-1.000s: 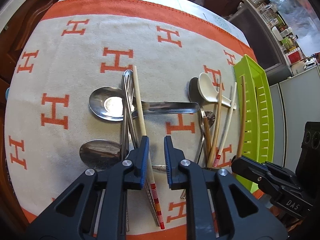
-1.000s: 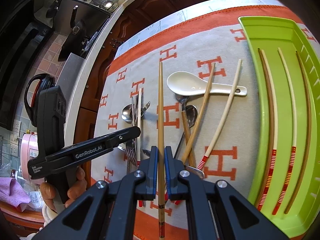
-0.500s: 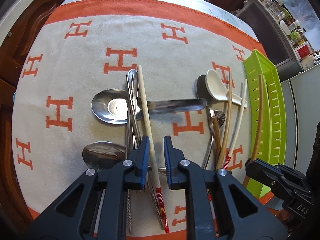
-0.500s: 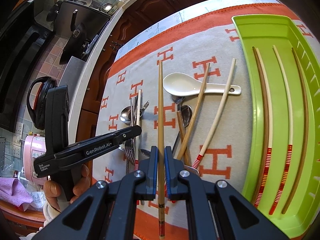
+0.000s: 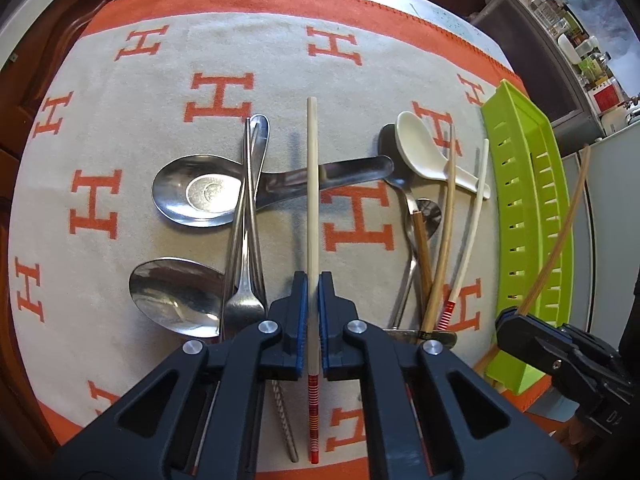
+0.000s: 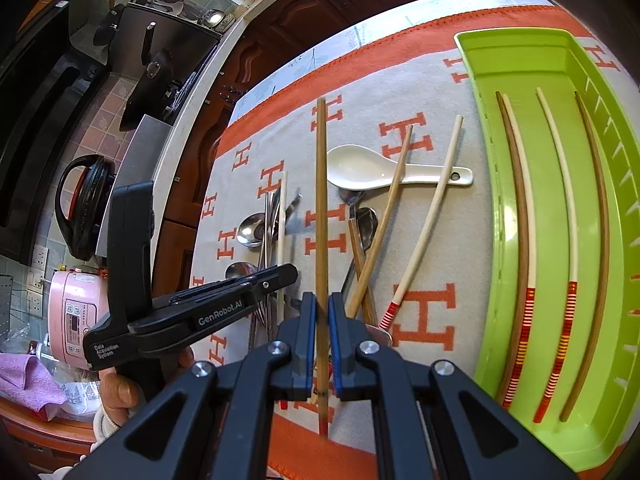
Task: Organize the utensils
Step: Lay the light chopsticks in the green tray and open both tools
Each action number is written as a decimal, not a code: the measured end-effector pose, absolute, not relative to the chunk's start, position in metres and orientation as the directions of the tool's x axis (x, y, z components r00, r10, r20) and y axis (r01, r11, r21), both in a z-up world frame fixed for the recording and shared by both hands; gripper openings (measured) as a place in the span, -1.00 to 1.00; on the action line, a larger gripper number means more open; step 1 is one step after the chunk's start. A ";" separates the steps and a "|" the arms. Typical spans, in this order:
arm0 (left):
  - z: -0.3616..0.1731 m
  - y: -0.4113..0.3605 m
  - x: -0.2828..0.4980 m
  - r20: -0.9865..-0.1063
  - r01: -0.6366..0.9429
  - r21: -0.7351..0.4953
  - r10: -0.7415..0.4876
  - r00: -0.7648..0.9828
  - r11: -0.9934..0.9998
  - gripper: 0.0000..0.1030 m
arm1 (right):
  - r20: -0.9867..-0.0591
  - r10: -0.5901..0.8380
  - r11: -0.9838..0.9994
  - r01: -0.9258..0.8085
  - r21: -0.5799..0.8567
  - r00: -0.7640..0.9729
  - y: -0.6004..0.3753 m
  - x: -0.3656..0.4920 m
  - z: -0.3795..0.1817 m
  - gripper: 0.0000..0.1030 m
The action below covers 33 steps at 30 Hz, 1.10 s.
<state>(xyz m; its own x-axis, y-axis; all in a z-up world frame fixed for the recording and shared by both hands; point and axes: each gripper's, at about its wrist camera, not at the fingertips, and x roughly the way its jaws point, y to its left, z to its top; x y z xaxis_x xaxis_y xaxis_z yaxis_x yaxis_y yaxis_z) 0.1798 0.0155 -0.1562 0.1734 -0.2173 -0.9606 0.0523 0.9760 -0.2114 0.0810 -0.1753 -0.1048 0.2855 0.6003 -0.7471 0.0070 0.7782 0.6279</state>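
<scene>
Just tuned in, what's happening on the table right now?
A person is sorting utensils with two tools. The left hand-held gripper is shut on a cream chopstick with a red-striped end; the right hand-held gripper is shut on a brown chopstick. The green tray at the right already holds four chopsticks. Metal spoons, a white ceramic spoon and more chopsticks lie on the orange-and-beige cloth.

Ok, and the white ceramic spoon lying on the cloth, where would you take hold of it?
Probably at the neck of the white spoon, just behind the bowl, coming straight down with the jaws across its narrow width. A brown chopstick and a cream chopstick lie across the handle, so only the bowl end is free. Draw it out bowl-first.
</scene>
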 end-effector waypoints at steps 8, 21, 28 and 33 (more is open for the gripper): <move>-0.133 0.014 0.156 -0.940 0.056 -0.279 -0.284 0.188 0.959 -0.94 | -0.738 0.601 0.777 -0.008 0.629 0.308 -0.181 0.073 -0.095 -0.88; -0.065 -0.030 0.119 -0.893 0.190 -0.345 -0.384 0.237 0.919 -0.94 | -0.712 0.575 0.790 -0.047 0.611 0.404 -0.213 0.039 -0.055 -0.88; -0.039 -0.078 0.114 -0.863 0.256 -0.398 -0.454 0.220 0.881 -0.94 | -0.735 0.470 0.841 0.005 0.541 0.488 -0.258 0.016 -0.026 -0.88; -0.032 -0.116 0.119 -0.844 0.278 -0.451 -0.506 0.177 0.849 -0.94 | -0.757 0.397 0.868 0.058 0.494 0.519 -0.289 0.008 -0.015 -0.88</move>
<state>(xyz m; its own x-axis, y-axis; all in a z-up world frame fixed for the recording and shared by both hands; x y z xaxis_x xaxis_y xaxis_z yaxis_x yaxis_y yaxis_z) 0.1189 -0.1156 -0.0324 0.1774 -0.5061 -0.8440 0.2775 0.8485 -0.4505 0.0082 -0.2892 -0.0146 0.5186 0.3967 -0.7575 0.0575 0.8677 0.4938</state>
